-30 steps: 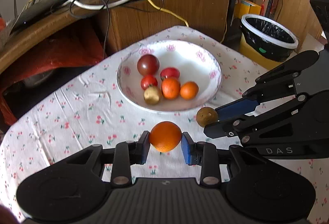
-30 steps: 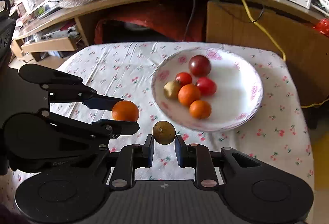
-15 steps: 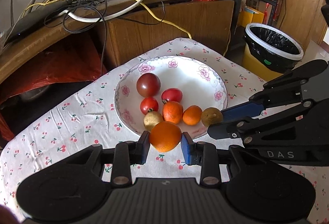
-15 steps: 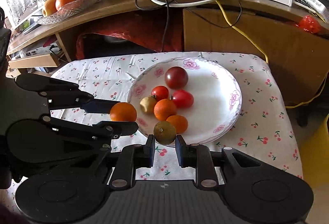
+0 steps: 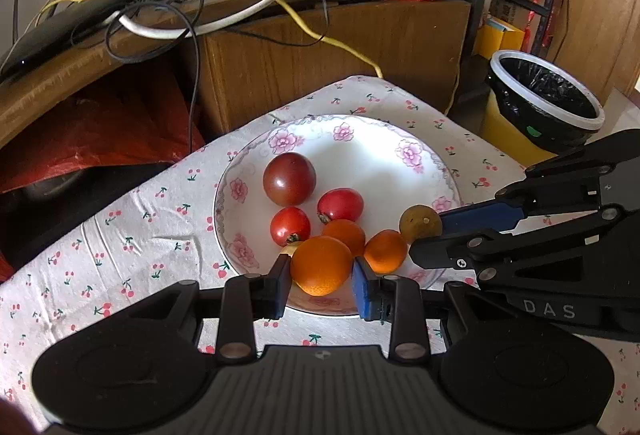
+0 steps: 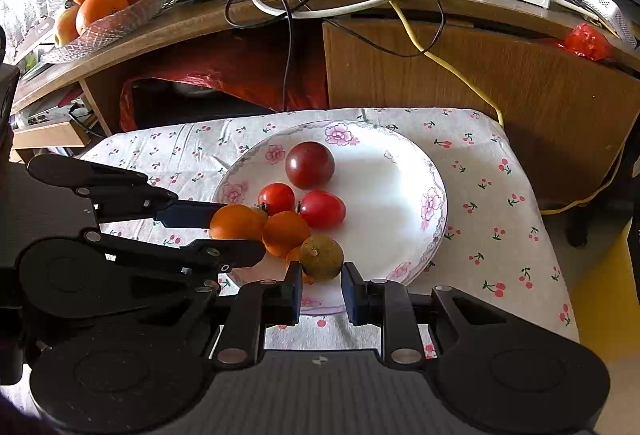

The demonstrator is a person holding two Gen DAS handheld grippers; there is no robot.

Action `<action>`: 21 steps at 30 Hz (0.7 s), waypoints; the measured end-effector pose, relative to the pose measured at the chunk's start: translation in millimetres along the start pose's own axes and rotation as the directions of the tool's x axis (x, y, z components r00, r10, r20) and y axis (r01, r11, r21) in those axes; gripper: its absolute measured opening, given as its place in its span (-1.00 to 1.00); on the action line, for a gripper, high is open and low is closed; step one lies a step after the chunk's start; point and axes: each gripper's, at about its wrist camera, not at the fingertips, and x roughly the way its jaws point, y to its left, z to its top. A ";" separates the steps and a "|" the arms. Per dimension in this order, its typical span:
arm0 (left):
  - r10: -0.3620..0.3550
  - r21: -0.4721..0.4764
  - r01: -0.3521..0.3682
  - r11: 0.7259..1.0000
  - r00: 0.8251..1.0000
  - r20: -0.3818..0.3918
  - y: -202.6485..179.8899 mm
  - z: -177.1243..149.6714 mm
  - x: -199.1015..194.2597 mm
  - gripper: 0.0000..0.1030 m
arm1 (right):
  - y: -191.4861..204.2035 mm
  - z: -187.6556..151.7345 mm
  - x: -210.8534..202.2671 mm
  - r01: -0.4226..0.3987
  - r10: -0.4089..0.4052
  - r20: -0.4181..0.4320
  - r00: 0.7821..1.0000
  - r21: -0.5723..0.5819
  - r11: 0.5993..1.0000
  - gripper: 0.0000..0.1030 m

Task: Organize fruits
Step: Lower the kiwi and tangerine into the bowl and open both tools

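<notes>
A white flowered plate (image 5: 362, 125) (image 6: 404, 163) holds a dark red tomato (image 5: 289, 178), two small red tomatoes and two small oranges (image 5: 385, 250). My left gripper (image 5: 321, 285) is shut on an orange (image 5: 322, 265) (image 6: 234, 221), held just above the plate's near rim; it hides most of a yellowish fruit. Beside it on the right, my right gripper (image 6: 322, 287) is shut on a brown-green round fruit (image 6: 322, 257) (image 5: 420, 223), also over the plate's near edge. In the right wrist view the left gripper (image 6: 228, 231) reaches in from the left.
The cherry-print tablecloth (image 5: 132, 243) covers a small table. Behind it stands a wooden desk (image 5: 340, 47) with tangled cables and a red bag beneath. A bin lined in black (image 5: 548, 107) sits to the right. A glass dish of oranges and an apple (image 6: 104, 15) rests on the desk's left.
Both grippers have moved forward from over the tablecloth to over the plate's near rim, each still carrying its fruit. The fruit in the plate has not moved.
</notes>
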 end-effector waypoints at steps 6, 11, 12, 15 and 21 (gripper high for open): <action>0.006 -0.007 -0.006 1.000 1.000 0.002 2.3 2.6 6.6 -0.22 | -4.7 1.7 5.8 -0.004 0.004 0.005 1.000 0.017 1.000 -0.62; 0.008 -0.004 -0.008 1.000 1.000 0.009 2.5 5.7 9.6 -0.23 | -7.4 3.1 8.7 -0.001 0.000 0.008 1.000 0.024 1.000 -0.61; 0.006 -0.006 -0.006 1.000 1.000 0.010 3.0 6.4 10.5 -0.22 | -8.0 3.2 9.5 0.001 -0.001 0.008 1.000 0.027 1.000 -0.60; 0.005 -0.010 -0.005 1.000 1.000 0.014 3.9 7.2 11.2 -0.22 | -8.7 3.2 11.1 0.006 -0.007 0.010 1.000 0.031 1.000 -0.59; 0.018 -0.009 -0.018 1.000 1.000 0.019 3.1 8.1 14.9 -0.22 | -11.7 3.9 11.7 0.009 -0.010 0.023 1.000 0.045 0.999 -0.59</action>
